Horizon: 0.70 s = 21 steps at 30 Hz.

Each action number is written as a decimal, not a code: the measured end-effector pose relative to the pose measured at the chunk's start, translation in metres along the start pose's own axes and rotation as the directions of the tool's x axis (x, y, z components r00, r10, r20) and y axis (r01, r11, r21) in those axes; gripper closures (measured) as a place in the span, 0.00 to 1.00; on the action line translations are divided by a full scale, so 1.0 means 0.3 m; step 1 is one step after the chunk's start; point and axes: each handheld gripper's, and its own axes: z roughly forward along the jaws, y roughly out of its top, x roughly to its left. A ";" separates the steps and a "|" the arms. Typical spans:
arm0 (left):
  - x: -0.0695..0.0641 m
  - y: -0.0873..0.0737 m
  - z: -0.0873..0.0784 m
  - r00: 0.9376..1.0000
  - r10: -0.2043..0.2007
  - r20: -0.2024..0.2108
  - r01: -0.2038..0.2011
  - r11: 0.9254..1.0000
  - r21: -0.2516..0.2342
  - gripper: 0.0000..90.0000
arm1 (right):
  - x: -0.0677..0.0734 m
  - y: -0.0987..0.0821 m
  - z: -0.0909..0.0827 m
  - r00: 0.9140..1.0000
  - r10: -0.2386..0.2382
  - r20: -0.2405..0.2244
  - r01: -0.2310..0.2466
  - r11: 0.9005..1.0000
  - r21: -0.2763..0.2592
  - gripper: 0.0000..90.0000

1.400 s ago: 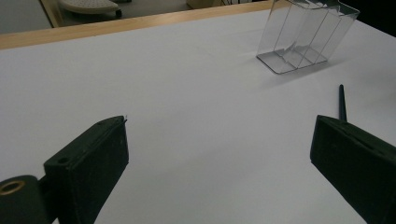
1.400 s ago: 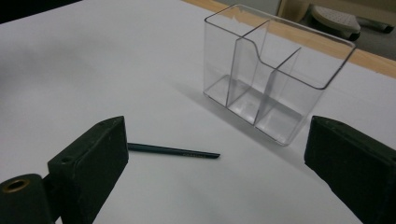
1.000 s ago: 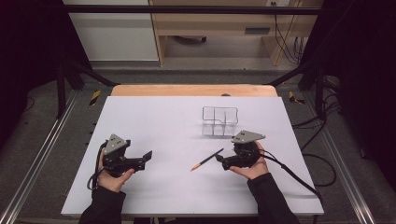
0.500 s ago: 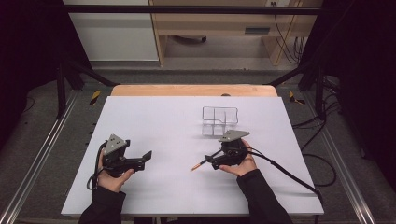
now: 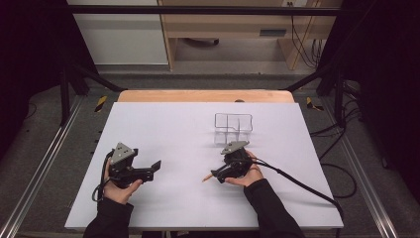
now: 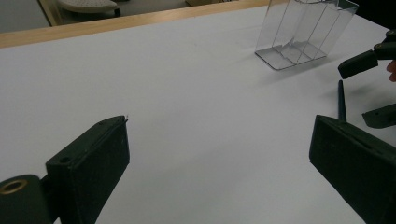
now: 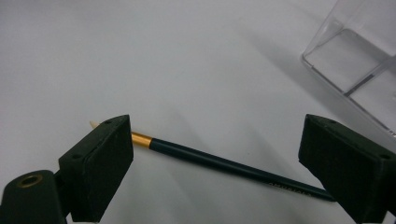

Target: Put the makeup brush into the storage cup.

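Right claw (image 7: 215, 163) wide open, straddling the dark pencil (image 7: 219, 164), which lies flat on the white table (image 5: 163, 124); jaws not closed on it. Clear divided holder (image 5: 233, 128) stands empty at 12 o'clock of the right claw, near. Left claw (image 5: 154, 167) wide open, empty, idle at 9 o'clock, well apart. Judgement: early stage; grasp, lift and placement of pencil all left

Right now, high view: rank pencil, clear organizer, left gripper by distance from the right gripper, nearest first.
1. pencil: lies on the white table between the open jaws of the right gripper, tip poking out toward the left gripper's side.
2. clear organizer: just beyond the gripper, farther up the table.
3. left gripper: across the table on the person's left, open.
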 end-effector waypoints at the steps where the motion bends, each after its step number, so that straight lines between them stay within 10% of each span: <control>1: 0.001 0.000 -0.001 1.000 -0.002 -0.001 0.002 1.000 -0.001 0.05 | -0.001 -0.003 0.007 1.000 -0.006 -0.005 0.006 1.000 0.008 0.12; 21: 0.006 -0.002 -0.001 1.000 -0.007 -0.002 0.007 1.000 -0.002 0.05 | 0.008 -0.020 0.030 1.000 -0.015 0.002 0.015 0.998 0.060 0.45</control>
